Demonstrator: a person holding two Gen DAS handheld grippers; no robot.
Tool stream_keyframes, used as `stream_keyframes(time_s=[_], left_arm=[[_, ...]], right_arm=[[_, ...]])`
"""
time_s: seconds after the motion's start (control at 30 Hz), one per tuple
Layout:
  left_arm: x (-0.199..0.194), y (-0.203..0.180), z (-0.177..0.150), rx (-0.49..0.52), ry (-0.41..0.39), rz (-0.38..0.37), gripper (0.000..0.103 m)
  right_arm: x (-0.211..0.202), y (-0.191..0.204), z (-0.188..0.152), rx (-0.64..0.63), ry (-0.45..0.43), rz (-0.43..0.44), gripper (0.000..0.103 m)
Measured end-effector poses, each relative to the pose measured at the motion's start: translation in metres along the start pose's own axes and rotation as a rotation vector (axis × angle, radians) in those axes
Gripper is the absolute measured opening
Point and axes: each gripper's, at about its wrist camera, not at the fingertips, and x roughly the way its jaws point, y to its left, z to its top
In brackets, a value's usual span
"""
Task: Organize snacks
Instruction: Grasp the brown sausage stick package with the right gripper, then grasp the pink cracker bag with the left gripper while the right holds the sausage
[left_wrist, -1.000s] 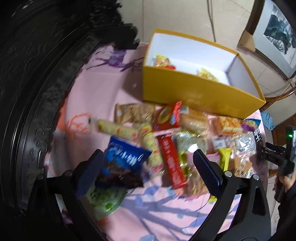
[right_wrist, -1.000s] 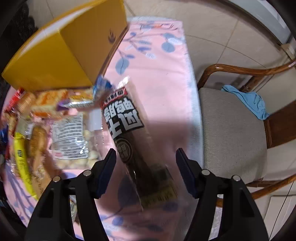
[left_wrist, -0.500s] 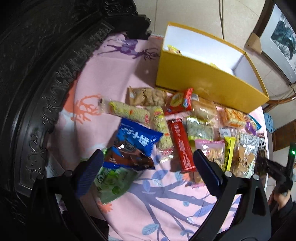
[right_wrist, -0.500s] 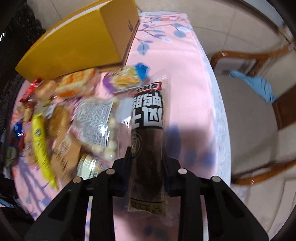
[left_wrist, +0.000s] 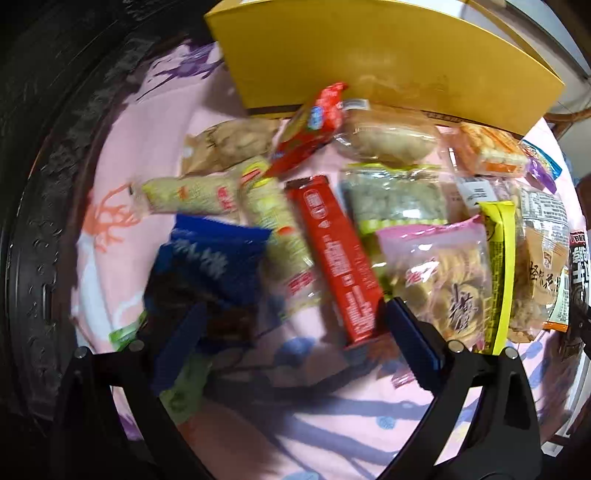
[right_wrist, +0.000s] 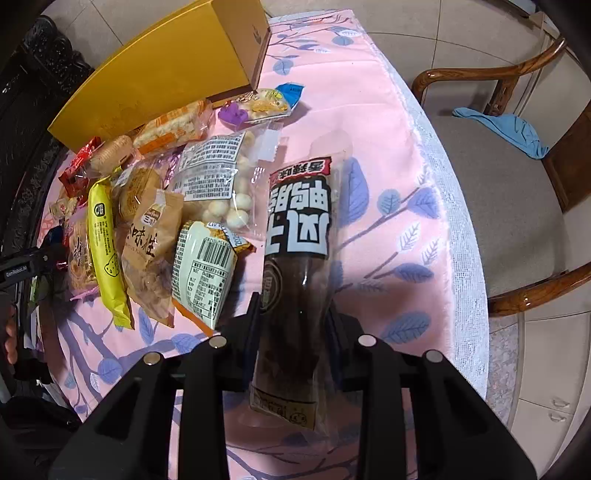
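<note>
Several snack packets lie on a pink cloth in front of a yellow box (left_wrist: 388, 62), which also shows in the right wrist view (right_wrist: 159, 81). My left gripper (left_wrist: 291, 321) is open, low over the pile, with a long red packet (left_wrist: 334, 254) and a blue packet (left_wrist: 210, 258) between its fingers. My right gripper (right_wrist: 293, 314) is shut on a long dark packet with white lettering (right_wrist: 297, 236), whose far end points toward the box. The dark packet's edge shows in the left wrist view (left_wrist: 580, 273).
A wooden chair (right_wrist: 517, 206) with a blue cloth (right_wrist: 506, 129) stands right of the table. Dark carved furniture (left_wrist: 40, 184) runs along the left side. The table edge (right_wrist: 461, 258) is close to my right gripper.
My left gripper has dropped closer to the snack pile, now over the red and blue packets. My right gripper closed on the dark packet half a second ago and still holds it.
</note>
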Motion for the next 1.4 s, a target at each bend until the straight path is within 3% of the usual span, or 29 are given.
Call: stream_keyframes(time_s=[0.17,0.33,0.43,0.5,0.83,0.87,0.93,0.97,1.0,1.13,1.4], left_arm=[[0.002,-0.006,0.003,-0.020,0.015,-0.042,0.097],[-0.008,-0.027,-0.003,0.016,0.007,-0.175,0.098],[0.002,-0.048,-0.006,0.086,0.029,-0.144,0.099],[0.003,-0.054,-0.003,0.074,0.025,-0.175,0.099],[0.034,-0.077,0.006,0.004,0.065,-0.122,0.101],[0.035,-0.077,0.006,0.001,0.064,-0.130,0.099],[0.027,-0.081,0.005,0.034,0.030,-0.135,0.083],[0.024,-0.081,0.004,0.050,0.020,-0.149,0.066],[0.021,-0.082,0.003,0.057,0.017,-0.152,0.060],[0.013,-0.069,-0.002,0.019,0.025,-0.211,0.058],[-0.029,-0.014,-0.016,-0.090,-0.065,-0.323,0.058]], right_arm=[[-0.001,-0.001,0.001,-0.007,0.009,-0.007,0.033],[0.001,0.002,0.003,-0.011,0.013,-0.020,0.035],[0.001,0.003,0.003,-0.015,0.015,-0.025,0.036],[0.001,0.002,0.003,-0.015,0.014,-0.023,0.036],[0.000,0.000,0.001,-0.002,0.008,-0.014,0.036],[0.000,0.000,0.001,0.000,0.008,-0.012,0.036],[0.000,0.000,0.001,0.004,0.005,-0.008,0.037],[0.000,-0.001,0.001,0.005,0.006,-0.007,0.037],[0.000,-0.001,0.001,0.005,0.007,-0.007,0.037],[-0.002,-0.001,0.002,0.004,-0.001,-0.019,0.034],[-0.045,0.014,0.004,-0.031,-0.128,-0.029,0.029]])
